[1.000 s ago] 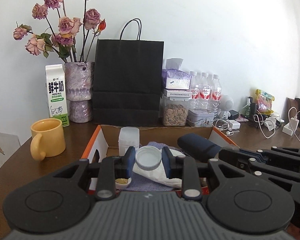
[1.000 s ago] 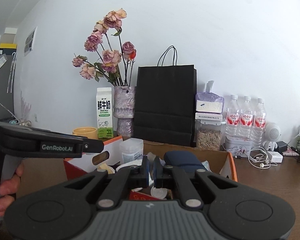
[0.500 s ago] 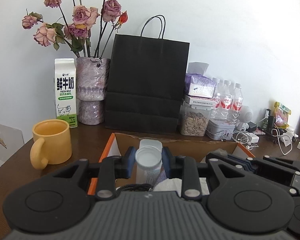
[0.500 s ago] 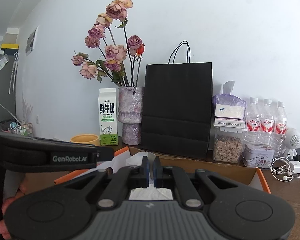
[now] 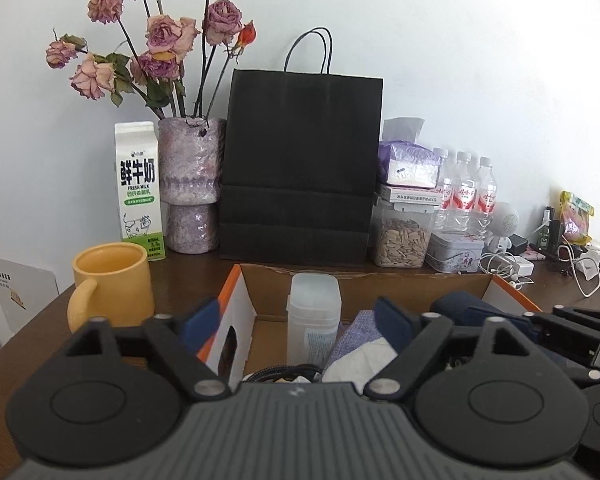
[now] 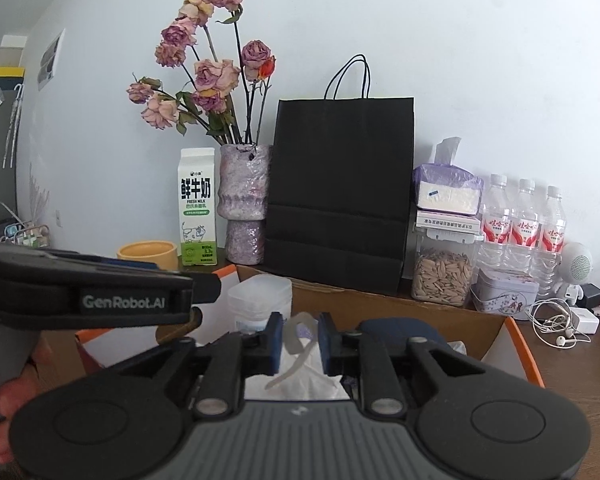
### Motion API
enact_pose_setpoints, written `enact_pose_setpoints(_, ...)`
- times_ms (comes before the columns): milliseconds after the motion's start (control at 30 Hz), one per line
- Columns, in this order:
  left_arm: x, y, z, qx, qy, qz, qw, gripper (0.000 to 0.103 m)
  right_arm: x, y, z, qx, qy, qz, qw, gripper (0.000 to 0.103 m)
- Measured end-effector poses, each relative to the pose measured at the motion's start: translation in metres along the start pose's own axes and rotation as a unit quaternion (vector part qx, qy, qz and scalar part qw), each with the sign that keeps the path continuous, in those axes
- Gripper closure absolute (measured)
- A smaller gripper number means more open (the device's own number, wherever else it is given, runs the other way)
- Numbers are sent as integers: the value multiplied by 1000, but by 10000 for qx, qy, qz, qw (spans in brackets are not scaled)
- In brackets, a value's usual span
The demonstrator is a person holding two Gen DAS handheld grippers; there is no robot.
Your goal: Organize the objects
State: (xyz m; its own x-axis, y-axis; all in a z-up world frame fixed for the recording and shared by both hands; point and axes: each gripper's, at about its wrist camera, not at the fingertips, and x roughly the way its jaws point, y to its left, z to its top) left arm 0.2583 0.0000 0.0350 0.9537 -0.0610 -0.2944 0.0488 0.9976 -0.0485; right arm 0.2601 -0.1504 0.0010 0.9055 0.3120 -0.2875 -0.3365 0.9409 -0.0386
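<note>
An open cardboard box [image 5: 400,290] with orange edges sits on the brown table. Inside it a clear plastic container [image 5: 314,322] stands upright beside a purple cloth [image 5: 360,332], a white tissue [image 5: 364,360] and a navy pouch [image 5: 460,308]. My left gripper [image 5: 298,320] is opening wide; the container stands between its blue pads, untouched. My right gripper [image 6: 299,334] hovers over the box [image 6: 380,302] and is opening. A twisted corner of the tissue [image 6: 300,376] rises loosely between its pads. The navy pouch [image 6: 396,328] lies just right of it.
Behind the box stand a yellow mug [image 5: 112,280], a milk carton [image 5: 138,192], a vase of dried roses [image 5: 192,184], a black paper bag [image 5: 300,168], a seed jar [image 5: 400,236] and water bottles [image 5: 468,188]. Cables [image 5: 580,268] clutter the right. A person's hand [image 6: 4,400] shows at left.
The left jaws spread apart and let go of the clear container, which now stands in the box. The right jaws parted from the white tissue. Both grippers moved closer to the box.
</note>
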Motion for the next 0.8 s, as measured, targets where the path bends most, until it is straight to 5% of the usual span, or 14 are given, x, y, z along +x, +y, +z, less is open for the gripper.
enact_pose_setpoints(67,-4,-1,0,26,-149,64,9999,0,-2,-3,-1,42,22,-117,9999,23)
enact_pose_setpoints(133,-7,-2,1,49,-186,61,9998,0,-6,-5,-2,65,-54,-230,9997,4)
enact_pose_setpoints(800,-48,3,5,-28,138,1,9999,0,-44,-12,1,259,223,-319,9989,0)
